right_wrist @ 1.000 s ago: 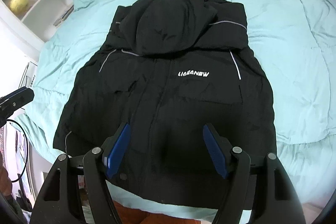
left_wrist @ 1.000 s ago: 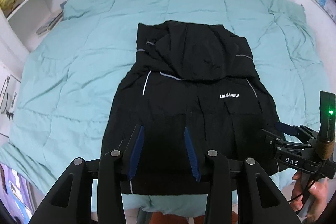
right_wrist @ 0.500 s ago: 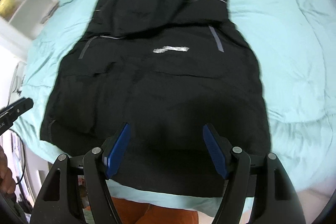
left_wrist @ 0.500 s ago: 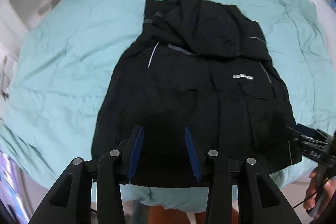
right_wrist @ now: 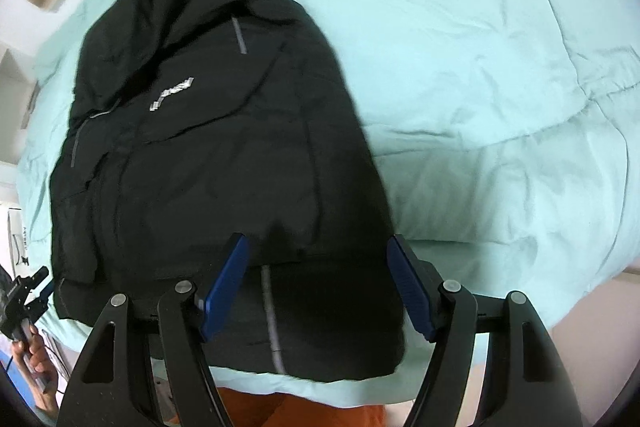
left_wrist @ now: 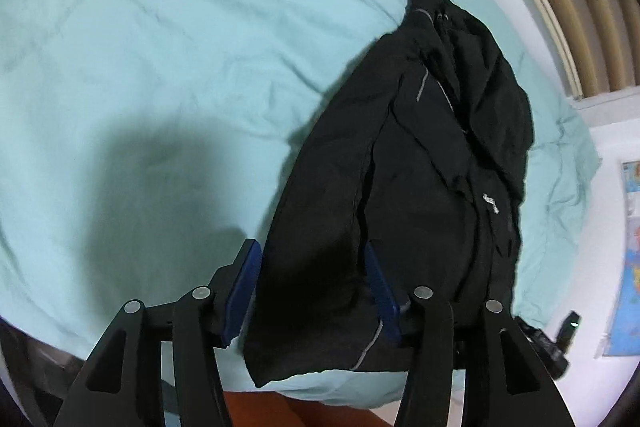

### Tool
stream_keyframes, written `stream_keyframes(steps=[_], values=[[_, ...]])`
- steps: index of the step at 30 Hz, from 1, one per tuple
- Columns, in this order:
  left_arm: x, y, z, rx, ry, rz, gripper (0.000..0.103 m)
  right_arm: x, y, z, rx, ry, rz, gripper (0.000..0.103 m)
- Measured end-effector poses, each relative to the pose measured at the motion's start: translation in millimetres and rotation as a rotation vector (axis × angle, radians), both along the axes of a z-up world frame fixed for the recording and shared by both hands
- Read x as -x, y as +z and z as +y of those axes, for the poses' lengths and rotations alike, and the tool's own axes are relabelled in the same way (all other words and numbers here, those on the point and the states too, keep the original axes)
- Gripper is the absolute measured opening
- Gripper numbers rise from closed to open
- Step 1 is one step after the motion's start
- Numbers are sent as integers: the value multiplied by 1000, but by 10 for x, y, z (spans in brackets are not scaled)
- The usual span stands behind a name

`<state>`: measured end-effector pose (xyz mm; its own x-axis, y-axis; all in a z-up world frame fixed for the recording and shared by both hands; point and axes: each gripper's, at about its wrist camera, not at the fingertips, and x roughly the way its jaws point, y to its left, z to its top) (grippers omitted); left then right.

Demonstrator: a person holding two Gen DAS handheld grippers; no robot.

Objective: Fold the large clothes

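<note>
We note the black jacket (right_wrist: 224, 155) flat on the teal comforter (right_wrist: 480, 67); left gripper (left_wrist: 312, 291) and right gripper (right_wrist: 320, 287) gape over its hem.

Looking down from the bed's foot, close above the hem of the black jacket (left_wrist: 400, 187), at frame right in left view, frame left (right_wrist: 208, 147) in right; both share it.

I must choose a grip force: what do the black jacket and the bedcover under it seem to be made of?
Black jacket: seemingly thin synthetic shell, matte, finely creased, with grey reflective-looking strips. Bedcover: seemingly soft padded quilt, matte mint green, puffy between stitched seams. The fibres cannot be told.
</note>
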<state>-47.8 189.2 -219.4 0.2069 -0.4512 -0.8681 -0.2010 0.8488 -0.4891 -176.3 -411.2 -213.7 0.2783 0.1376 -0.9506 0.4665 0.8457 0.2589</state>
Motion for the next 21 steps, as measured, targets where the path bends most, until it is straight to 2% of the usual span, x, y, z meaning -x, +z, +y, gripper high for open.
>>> stream_keyframes(steps=[3, 7, 9, 14, 18, 19, 20, 21], values=[[27, -230, -60, 65, -26, 69, 64, 10, -85, -31, -2, 0, 20, 74], [67, -382, -205, 39, -65, 93, 66, 71, -151, -71, -22, -9, 35, 74], [69, -398, -207, 50, -60, 91, 66, 104, -175, -107, -28, -21, 37, 74], [65, -456, -200, 83, -60, 113, 68, 255, -366, -187, -166, -54, 46, 76], [78, -476, -113, 105, -56, 128, 68, 335, -494, -131, -237, -56, 49, 77], [92, -473, -97, 109, -55, 130, 68, 351, -491, -113, -243, -53, 45, 75], [108, -435, -109, 104, -56, 118, 67, 361, -465, -101, -243, -47, 33, 63], [115, -399, -112, 94, -58, 105, 57, 371, -398, -71, -240, -30, 6, 54]])
